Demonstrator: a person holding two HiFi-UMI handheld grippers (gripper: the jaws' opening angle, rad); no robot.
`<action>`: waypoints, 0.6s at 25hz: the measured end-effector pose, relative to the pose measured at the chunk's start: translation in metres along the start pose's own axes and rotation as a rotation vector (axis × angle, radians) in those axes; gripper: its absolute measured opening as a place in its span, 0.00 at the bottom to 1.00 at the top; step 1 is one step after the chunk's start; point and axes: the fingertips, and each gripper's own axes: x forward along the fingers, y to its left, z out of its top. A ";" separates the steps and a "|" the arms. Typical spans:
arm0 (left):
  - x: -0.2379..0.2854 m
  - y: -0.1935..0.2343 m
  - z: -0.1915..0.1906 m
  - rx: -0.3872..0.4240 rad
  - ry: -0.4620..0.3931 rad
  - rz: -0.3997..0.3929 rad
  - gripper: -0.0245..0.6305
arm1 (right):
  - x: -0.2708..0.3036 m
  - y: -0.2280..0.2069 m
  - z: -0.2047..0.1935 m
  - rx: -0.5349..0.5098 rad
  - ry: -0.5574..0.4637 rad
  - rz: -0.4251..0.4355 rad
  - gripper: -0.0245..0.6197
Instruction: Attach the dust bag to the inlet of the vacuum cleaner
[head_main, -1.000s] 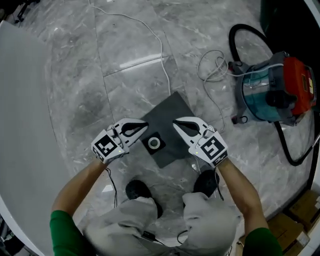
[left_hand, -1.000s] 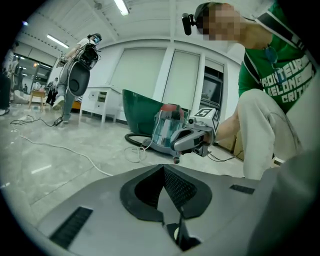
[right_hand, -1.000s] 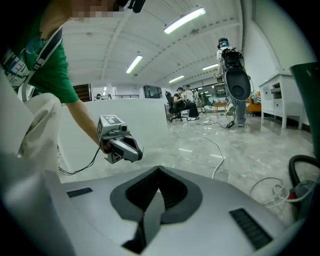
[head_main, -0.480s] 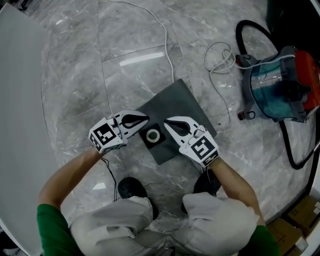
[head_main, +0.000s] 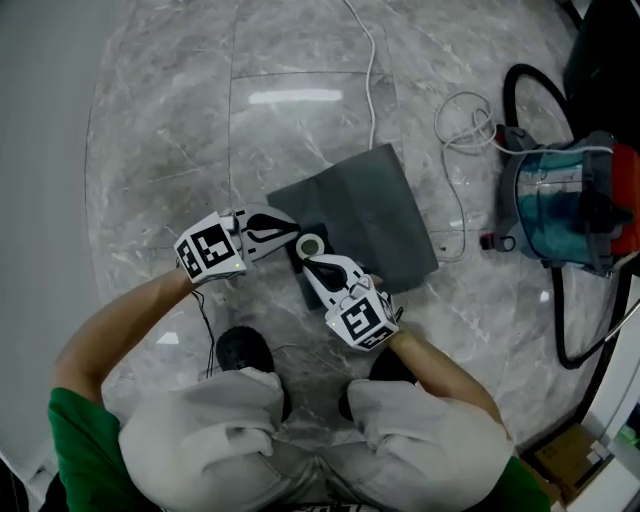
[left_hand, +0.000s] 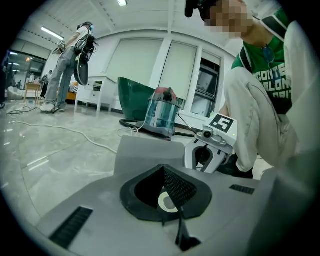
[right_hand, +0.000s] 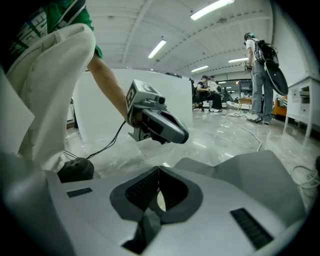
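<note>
The grey dust bag (head_main: 365, 215) lies flat on the marble floor, its white ring collar (head_main: 310, 245) at the near end. My left gripper (head_main: 293, 228) is shut, its tips just left of the ring. My right gripper (head_main: 312, 263) is shut too, with its tips at the ring's near side. In the left gripper view the shut jaws (left_hand: 164, 168) hang over the ring (left_hand: 165, 202), with the bag (left_hand: 145, 150) and the right gripper (left_hand: 207, 155) beyond. The right gripper view shows the left gripper (right_hand: 160, 127) above the bag (right_hand: 250, 170). The teal and red vacuum cleaner (head_main: 575, 205) stands far right.
A black hose (head_main: 530, 80) loops around the vacuum. A white cable (head_main: 370, 50) runs along the floor to a coil (head_main: 465, 120) beside it. My shoes (head_main: 240, 350) sit just behind the bag. A white panel (head_main: 40, 150) borders the left. A person (left_hand: 65, 70) stands far off.
The right gripper has swung from the ring's right side to its near side, and the left gripper has closed in on the ring. Both stayed shut. The head camera shifted.
</note>
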 end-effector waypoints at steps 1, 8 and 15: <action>0.002 -0.002 -0.005 -0.005 0.005 -0.001 0.04 | 0.005 0.004 -0.007 -0.009 0.021 0.002 0.05; 0.010 -0.012 -0.042 -0.062 0.060 -0.016 0.04 | 0.021 0.017 -0.034 -0.034 0.107 0.038 0.05; 0.004 -0.014 -0.069 -0.083 0.102 -0.004 0.04 | 0.031 0.030 -0.049 -0.091 0.163 0.042 0.18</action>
